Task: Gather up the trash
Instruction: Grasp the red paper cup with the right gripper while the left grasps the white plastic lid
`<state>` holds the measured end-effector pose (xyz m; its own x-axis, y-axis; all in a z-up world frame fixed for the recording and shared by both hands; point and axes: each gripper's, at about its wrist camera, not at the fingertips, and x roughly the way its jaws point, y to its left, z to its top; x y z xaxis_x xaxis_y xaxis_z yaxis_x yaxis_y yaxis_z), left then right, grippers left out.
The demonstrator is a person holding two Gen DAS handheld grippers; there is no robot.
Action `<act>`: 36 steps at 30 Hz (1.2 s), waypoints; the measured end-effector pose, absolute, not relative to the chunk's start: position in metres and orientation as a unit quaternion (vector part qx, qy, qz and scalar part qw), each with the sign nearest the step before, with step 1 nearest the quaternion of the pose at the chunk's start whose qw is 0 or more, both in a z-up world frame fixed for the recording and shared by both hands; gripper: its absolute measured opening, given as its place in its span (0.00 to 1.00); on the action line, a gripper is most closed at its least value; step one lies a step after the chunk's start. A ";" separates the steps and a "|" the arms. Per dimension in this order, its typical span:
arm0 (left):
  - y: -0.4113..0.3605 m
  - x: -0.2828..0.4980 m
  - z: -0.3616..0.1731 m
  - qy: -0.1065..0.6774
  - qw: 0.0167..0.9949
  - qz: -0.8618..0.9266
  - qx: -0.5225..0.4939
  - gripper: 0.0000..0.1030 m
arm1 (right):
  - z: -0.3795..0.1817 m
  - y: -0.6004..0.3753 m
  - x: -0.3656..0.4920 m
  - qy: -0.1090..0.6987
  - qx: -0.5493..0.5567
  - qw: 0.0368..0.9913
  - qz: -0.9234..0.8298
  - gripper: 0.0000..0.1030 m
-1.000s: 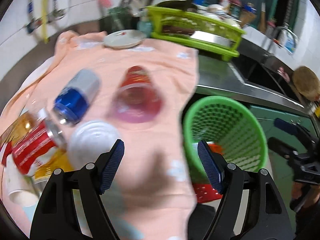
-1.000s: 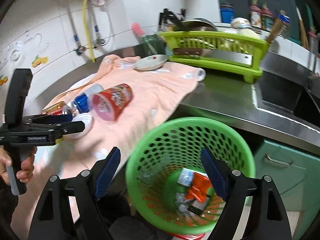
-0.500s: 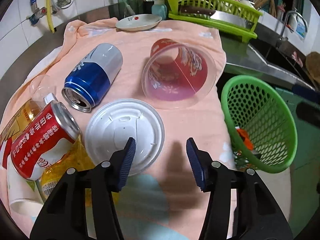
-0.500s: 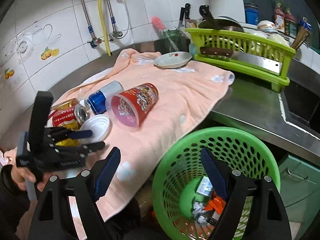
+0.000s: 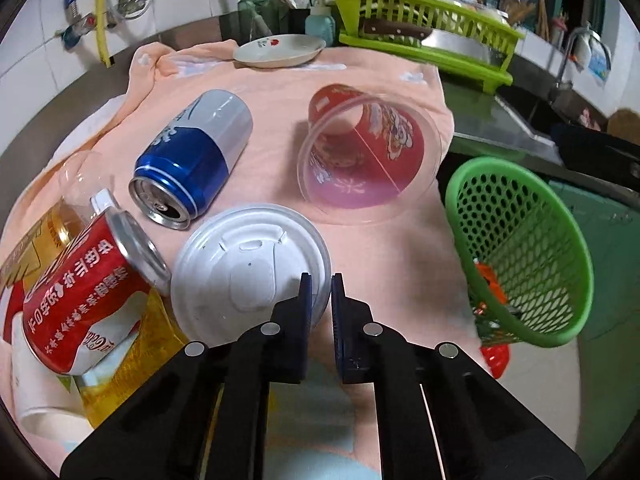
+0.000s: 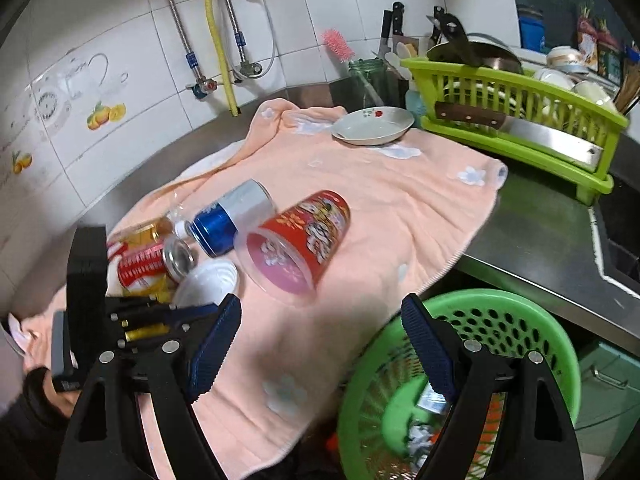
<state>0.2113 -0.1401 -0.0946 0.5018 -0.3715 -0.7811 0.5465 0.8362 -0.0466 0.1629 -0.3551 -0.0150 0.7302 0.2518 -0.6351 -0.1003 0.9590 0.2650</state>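
A: What is shown at the left of the table point(image 6: 532, 236)?

B: A red can point(image 5: 84, 300) is seen lying tilted over a yellow packet point(image 5: 132, 344), at the near left of the peach towel point(image 5: 380, 256). Just right of it, a white lid point(image 5: 236, 272) is shown flat on the towel, with its near right rim pinched between the pads of the left claw point(image 5: 319, 312), which is closed to a narrow gap.

A: And farther right?

B: A blue-and-silver can point(image 5: 196, 156) is laid on its side beyond the lid; a clear cup with a red print point(image 5: 368, 160) is laid on its side to the right, mouth toward the near edge. A white dish point(image 5: 280, 50) is placed at the far edge of the towel.

A: Where is the bin?

B: A green basket point(image 6: 520, 320), with scraps inside, is seen off the right near edge of the table, below its level. The right claw point(image 6: 320, 344) is held wide, nothing between its pads, above the towel's edge and the basket.
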 end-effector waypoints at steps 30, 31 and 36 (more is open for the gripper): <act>-0.080 0.210 -0.061 0.395 0.862 -0.316 -0.043 0.04 | -0.080 -0.354 0.338 0.554 0.336 0.757 0.085 0.70; -0.080 0.210 -0.060 0.395 0.862 -0.315 -0.044 0.04 | -0.081 -0.355 0.337 0.553 0.337 0.757 0.087 0.69; -0.079 0.211 -0.054 0.392 0.863 -0.316 -0.044 0.04 | -0.074 -0.358 0.329 0.545 0.328 0.766 0.096 0.68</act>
